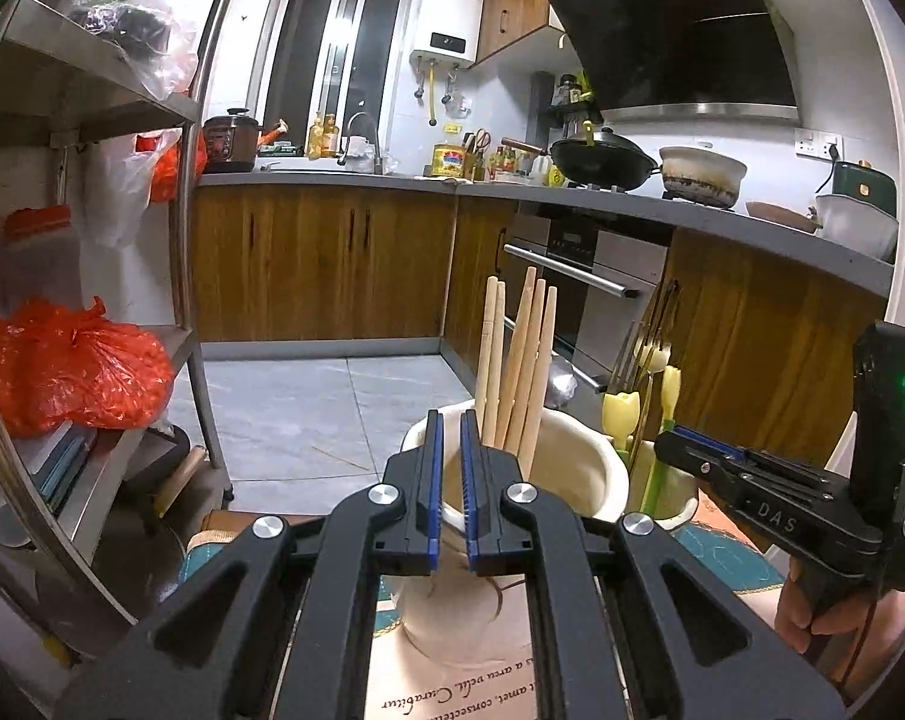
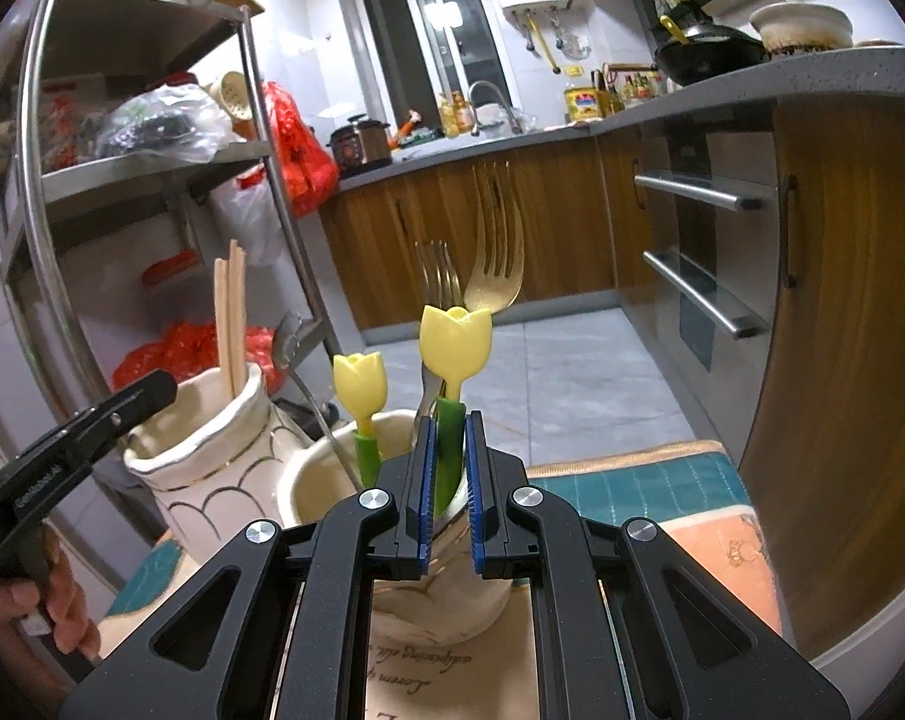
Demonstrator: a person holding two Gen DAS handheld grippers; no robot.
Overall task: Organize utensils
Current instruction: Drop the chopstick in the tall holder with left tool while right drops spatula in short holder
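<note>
Nearest, the right gripper (image 2: 449,468) has its jaws nearly closed on the green stem of a tulip-topped utensil (image 2: 455,339), standing it in the short cream holder (image 2: 308,483) beside a second tulip utensil (image 2: 359,381) and the forks (image 2: 497,258). Judging by this, the step in hand is seating that utensil; the next move calls for releasing it and lifting clear without snagging its neighbours. The left gripper (image 1: 450,468) is closed with nothing visible between its pads, poised over the rim of the tall cream vase (image 1: 578,450), just beside the chopsticks (image 1: 521,360).
</note>
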